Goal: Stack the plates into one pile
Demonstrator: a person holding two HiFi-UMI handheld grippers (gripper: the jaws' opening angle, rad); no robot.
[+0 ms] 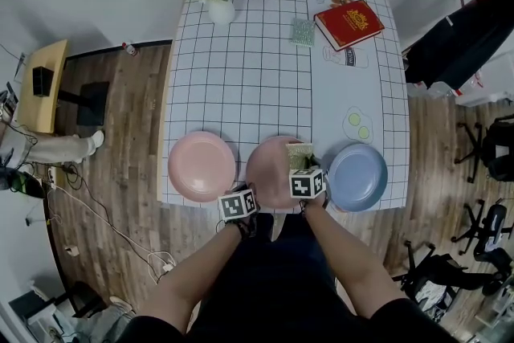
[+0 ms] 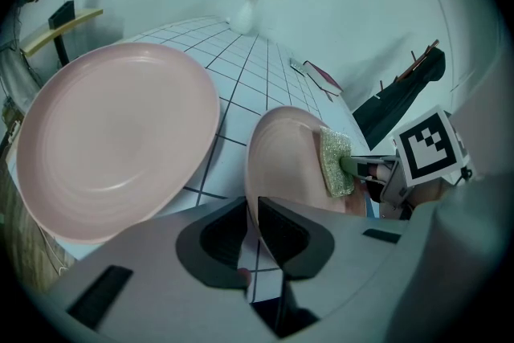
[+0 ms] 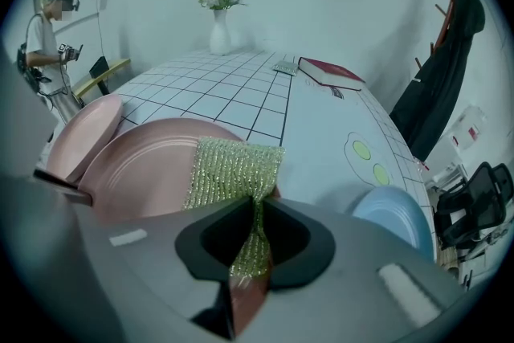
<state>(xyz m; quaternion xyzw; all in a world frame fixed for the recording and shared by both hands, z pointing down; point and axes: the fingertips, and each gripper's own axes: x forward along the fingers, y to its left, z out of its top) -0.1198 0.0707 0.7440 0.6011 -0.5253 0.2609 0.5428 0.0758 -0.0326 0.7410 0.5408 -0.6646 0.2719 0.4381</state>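
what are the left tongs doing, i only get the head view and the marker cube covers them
observer: The left gripper view shows the left tongs shut on the near rim of the middle plate.
operator: ok and the right ones, same problem
observer: The right gripper view shows the right tongs pinching a glittery green cloth, whose free end lies spread on that same plate.
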